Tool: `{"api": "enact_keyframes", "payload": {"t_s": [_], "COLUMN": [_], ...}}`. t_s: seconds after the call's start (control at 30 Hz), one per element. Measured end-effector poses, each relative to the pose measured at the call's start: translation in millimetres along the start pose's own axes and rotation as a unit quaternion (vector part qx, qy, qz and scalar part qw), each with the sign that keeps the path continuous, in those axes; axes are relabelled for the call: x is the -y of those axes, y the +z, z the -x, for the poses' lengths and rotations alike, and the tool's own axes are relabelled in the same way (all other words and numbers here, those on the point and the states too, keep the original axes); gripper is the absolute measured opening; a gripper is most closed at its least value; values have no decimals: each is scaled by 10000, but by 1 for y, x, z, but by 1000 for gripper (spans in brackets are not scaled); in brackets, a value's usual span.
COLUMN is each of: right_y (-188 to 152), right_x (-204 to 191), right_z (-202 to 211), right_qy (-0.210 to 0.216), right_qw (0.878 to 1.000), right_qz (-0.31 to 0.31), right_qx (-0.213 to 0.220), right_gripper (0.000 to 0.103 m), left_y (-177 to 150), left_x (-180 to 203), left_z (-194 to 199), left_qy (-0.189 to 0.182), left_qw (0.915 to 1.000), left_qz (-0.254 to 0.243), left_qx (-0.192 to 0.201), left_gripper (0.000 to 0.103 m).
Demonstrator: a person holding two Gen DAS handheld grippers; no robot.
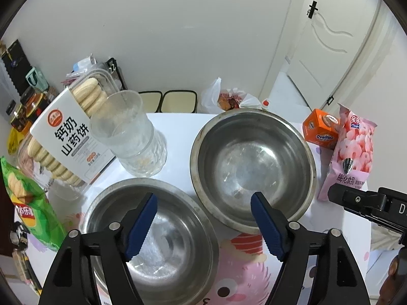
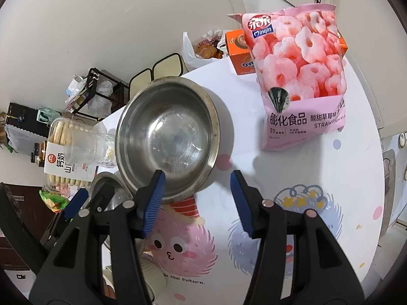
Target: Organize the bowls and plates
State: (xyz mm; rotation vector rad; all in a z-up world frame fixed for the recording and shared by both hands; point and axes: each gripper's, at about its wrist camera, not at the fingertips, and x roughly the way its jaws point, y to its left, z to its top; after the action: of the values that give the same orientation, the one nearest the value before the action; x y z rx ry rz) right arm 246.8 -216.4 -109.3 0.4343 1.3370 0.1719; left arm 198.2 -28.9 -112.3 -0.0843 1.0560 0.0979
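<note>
Pre-grasp: left gripper [image 1: 203, 226] and right gripper [image 2: 197, 200] both spread wide, empty; near bowl [image 1: 150, 228] at table's [image 1: 175, 124] front edge, far bowl [image 1: 254, 162] mid-table alongside; next, likely pinch one rim, nest them.

Two stainless-steel bowls stand upright and empty on the white, cartoon-printed surface [image 1: 178, 124]. The near bowl [image 1: 150, 231] sits at the left, close to the front edge — its inside dull and scuffed, with a smear of glare. The far bowl [image 1: 254, 167] lies just right of and behind it, rims almost meeting — the steel scratched, a dark stain along its rim.
</note>
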Motion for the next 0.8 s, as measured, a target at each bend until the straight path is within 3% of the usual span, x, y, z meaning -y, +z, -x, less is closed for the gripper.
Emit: {"api": "enact_keyframes", "payload": {"t_s": [0.27, 0.8], "right_y": [5, 12], "right_x": [2, 0], "right_z": [1, 3], "right_qy": [-20, -58], "right_qw": [10000, 10000], "right_qz": [-73, -18], "right_qx": [37, 56], "right_gripper": [66, 68], "left_y": [6, 19], "left_x": [0, 4], "left_z": [0, -5], "left_qy": [122, 23], "left_qw": [9999, 10000], "left_qz": [-12, -34], "left_qx": [-53, -88], "left_gripper": [84, 84]}}
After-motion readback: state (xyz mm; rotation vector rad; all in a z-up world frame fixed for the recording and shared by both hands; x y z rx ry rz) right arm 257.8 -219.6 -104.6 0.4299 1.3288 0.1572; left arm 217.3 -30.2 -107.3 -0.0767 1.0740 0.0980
